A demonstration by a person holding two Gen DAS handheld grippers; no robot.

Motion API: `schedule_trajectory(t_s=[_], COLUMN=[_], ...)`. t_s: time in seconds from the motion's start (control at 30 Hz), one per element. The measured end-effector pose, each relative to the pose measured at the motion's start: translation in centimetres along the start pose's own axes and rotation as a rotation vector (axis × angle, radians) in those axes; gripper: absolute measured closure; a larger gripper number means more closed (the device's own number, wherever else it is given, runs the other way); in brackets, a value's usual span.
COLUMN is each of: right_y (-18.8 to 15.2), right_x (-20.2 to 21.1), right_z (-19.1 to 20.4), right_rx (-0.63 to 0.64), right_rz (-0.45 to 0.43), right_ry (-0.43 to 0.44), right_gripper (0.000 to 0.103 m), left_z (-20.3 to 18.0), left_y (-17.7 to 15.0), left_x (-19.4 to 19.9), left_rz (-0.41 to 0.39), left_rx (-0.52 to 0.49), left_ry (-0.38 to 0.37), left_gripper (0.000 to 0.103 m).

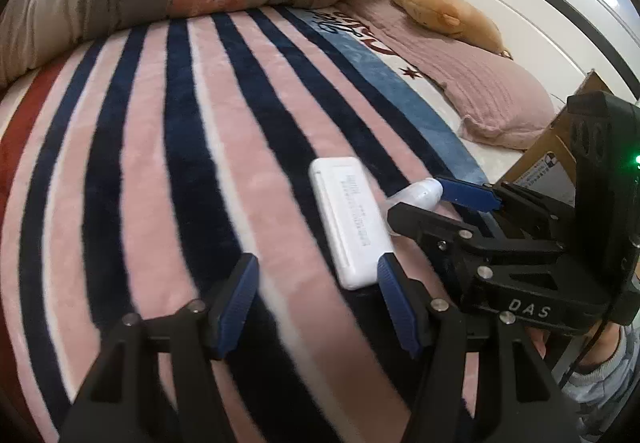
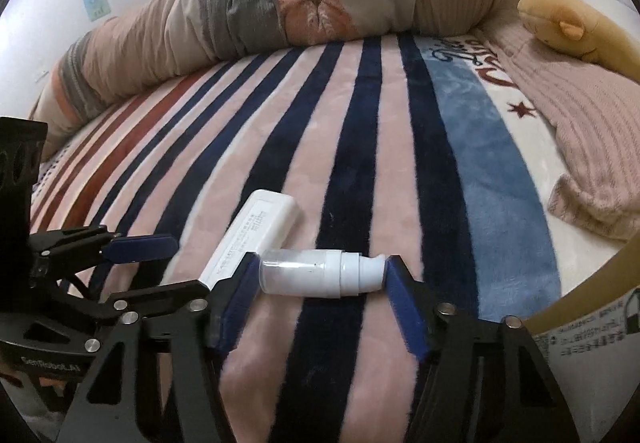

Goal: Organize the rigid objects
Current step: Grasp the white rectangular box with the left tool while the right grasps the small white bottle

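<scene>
pump bottle (image 2: 320,274): lying on its side on the striped blanket (image 2: 360,131), long axis running across the R gripper's opening, clear cap end to its left, pump head to its right.
R gripper (image 2: 318,275): pads set at both ends of the bottle, touching or nearly so; firm clamping can't be told. Bottle seemingly spanned end-to-end, not across its width.
white box (image 1: 348,223): flat on blanket, just left of the bottle, long axis pointing away from the L gripper.
L gripper (image 1: 316,275): released, nothing held; its right pad just beside the box's near corner.
nearer hand: R for bottle, L for box.
cardboard box (image 1: 548,159): at far right, prob. the drop-off.
</scene>
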State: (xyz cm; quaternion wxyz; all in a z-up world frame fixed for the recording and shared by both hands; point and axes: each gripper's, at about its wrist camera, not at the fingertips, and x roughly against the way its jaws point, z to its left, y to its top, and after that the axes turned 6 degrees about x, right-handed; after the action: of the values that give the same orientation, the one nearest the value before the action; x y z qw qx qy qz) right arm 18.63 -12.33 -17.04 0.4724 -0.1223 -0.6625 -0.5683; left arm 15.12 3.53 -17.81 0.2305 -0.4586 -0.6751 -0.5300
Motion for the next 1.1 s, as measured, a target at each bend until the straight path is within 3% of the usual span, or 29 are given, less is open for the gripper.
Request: schedule_trajectory(t_s=[0.27, 0.33, 0.37, 0.5, 0.63, 0.8, 0.87, 1.0, 1.07, 1.1], right_y=[-1.0, -1.1, -1.1, -1.4, -1.8, -3.0, -3.6, -4.5, -4.6, -4.7], right_x=[2.3, 2.1, 2.0, 1.9, 2.8, 4.5, 4.5, 3.7, 3.5, 3.3], right_z=[-1.1, -1.4, -1.3, -0.9, -0.7, 1.5, 2.1, 2.7, 3.0, 3.1], right_rx=[0.000, 0.000, 0.009, 0.029, 0.030, 0.154, 0.170, 0.167, 0.172, 0.175], right_rz=[-0.016, -0.005, -0.002, 0.011, 0.011, 0.029, 0.044, 0.042, 0.031, 0.030], right_ry=[-0.117, -0.123, -0.129, -0.112, -0.046, 0.115, 0.153, 0.170, 0.158, 0.158], right_gripper=[0.044, 0.044, 0.044, 0.044, 0.044, 0.044, 0.044, 0.043, 0.043, 0.043], left_z=[-1.5, -1.6, -1.5, -0.3, 0.1, 1.3, 1.7, 1.4, 1.2, 1.0], left_y=[0.5, 0.4, 0.4, 0.4, -1.3, -5.1, -6.1, -6.2, -5.8, -5.7], left_x=[-1.6, -1.7, -1.7, -1.2, 1.2, 4.6, 4.9, 3.5, 2.7, 2.3], left_rz=[-0.016, -0.025, -0.029, -0.011, 0.003, 0.037, 0.011, -0.070, -0.117, -0.129], left_rx=[-0.023, -0.037, -0.038, 0.012, 0.000, 0.020, 0.059, 0.077, 0.083, 0.086], left_ry=[-0.046, -0.026, -0.002, -0.020, 0.014, 0.093, 0.136, 0.143, 0.198, 0.230], left_gripper=[0.045, 0.053, 0.068, 0.071, 0.070, 0.070, 0.069, 0.051, 0.052, 0.061])
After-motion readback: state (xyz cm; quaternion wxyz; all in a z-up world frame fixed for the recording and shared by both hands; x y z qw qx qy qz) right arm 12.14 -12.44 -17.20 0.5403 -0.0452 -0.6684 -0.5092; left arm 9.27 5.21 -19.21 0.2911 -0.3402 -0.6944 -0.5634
